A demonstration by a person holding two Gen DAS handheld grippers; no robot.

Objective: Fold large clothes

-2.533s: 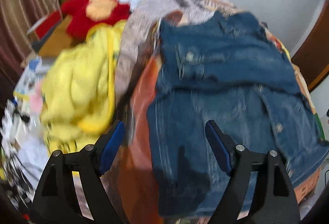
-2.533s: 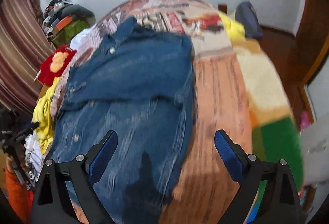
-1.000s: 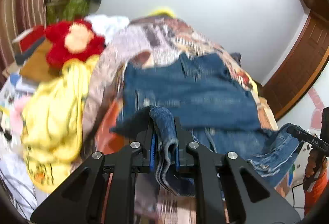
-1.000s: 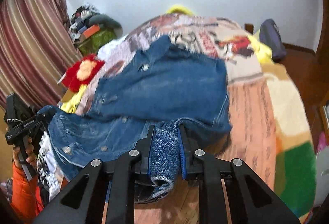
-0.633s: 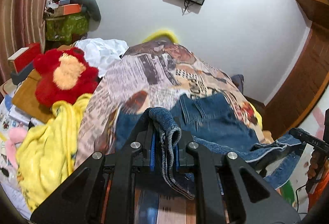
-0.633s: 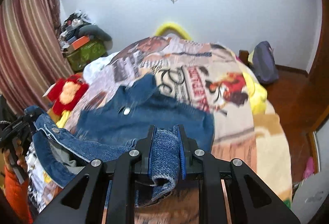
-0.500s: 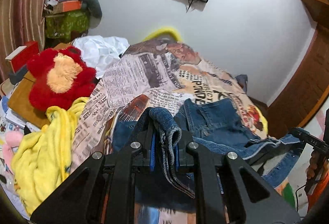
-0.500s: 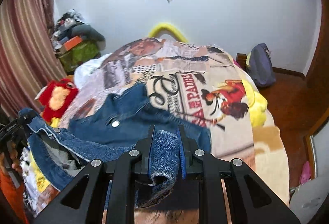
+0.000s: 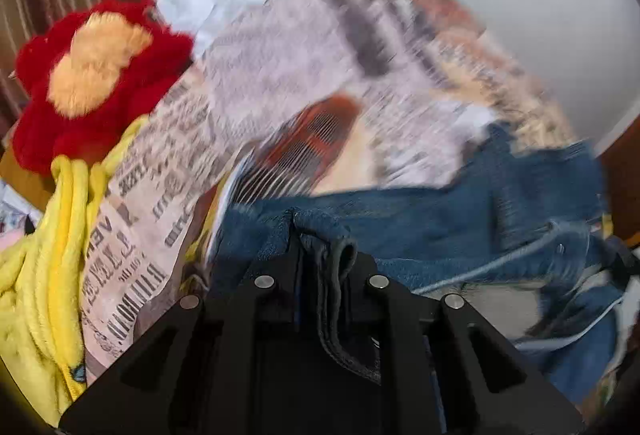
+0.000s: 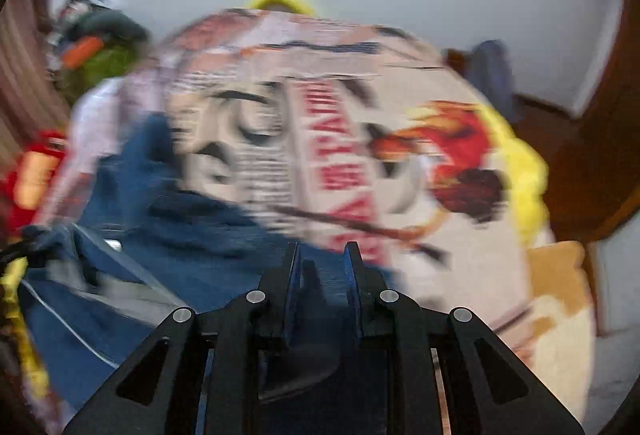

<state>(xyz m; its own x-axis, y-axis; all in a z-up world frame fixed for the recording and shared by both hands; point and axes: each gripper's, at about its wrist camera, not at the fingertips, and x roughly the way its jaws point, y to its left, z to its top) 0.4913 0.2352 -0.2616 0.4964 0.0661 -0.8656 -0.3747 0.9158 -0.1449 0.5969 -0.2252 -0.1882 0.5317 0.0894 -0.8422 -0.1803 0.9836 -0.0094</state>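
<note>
I have the denim jacket (image 9: 460,223) pinched at two points of its hem: my left gripper (image 9: 320,259) is clamped tight on a bunched fold of the blue cloth, and in the right wrist view my right gripper (image 10: 320,267) is likewise closed down on denim, the blue pads nearly together with cloth between them. The jacket itself lies on the bed (image 10: 400,139), over the printed newspaper-pattern bedspread (image 9: 280,67), with the held edge lifted and the rest trailing toward 3 o'clock in the left view and toward 9 o'clock in the right view. Both views are smeared, so I cannot read the collar or buttons clearly. I judge the step in hand to be carrying the hem up and over toward 12 o'clock to lay the lower half on the upper half. To do that well I would keep both grips level with each other and the cloth between them taut, so the fold line comes out straight across rather than slanted. I would travel low over the bed, let the hem land flat before opening either gripper, and release both together. The risks I see are slack sagging in the middle and creasing, or one side running ahead and twisting the garment. The red plush toy (image 9: 88,75) and yellow blanket (image 9: 44,275) sit at 9 o'clock, off the folding area.
</note>
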